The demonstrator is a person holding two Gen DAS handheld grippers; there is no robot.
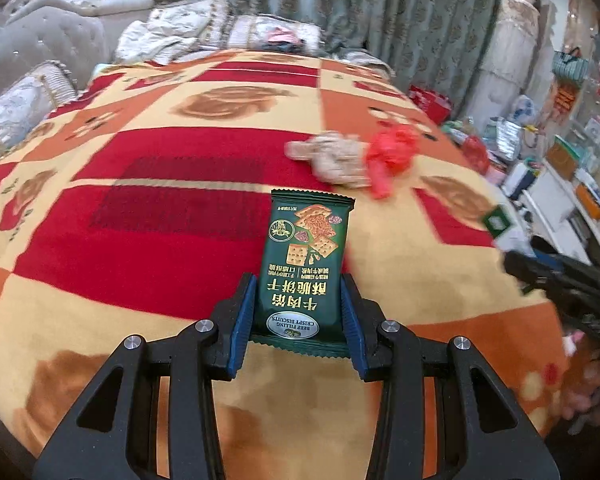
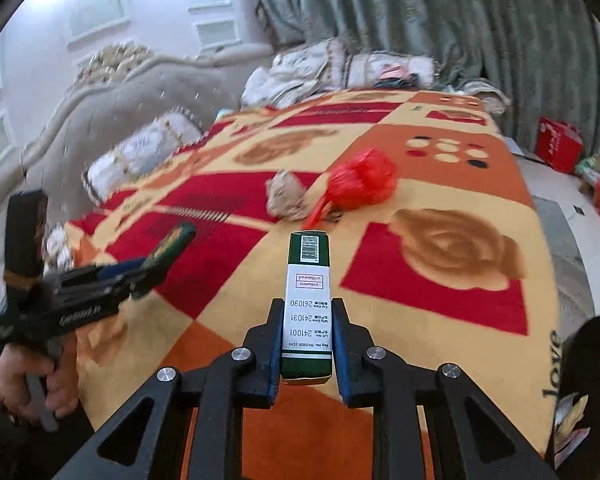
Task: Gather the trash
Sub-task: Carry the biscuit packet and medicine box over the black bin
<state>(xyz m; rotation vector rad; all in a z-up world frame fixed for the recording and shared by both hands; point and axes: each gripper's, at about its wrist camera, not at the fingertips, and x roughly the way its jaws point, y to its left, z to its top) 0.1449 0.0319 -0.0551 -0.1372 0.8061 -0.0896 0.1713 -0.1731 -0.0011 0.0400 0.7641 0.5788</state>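
We see soft, even indoor light, with bright washed-out walls toward ten o'clock. Fisheye curvature bends the bed (image 1: 148,288) and darkens the corners. Motion blur smears the crumpled paper (image 1: 334,158), red bag (image 2: 360,180) and the other gripper (image 2: 140,272) at nine o'clock.

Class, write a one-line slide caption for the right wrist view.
Right gripper clamps a green-and-white box above the patterned blanket, crumpled paper and red bag ahead.

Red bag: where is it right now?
The red bag lies on the blanket, touching the crumpled paper on its left in the right wrist view, beyond the small box held in the right gripper.
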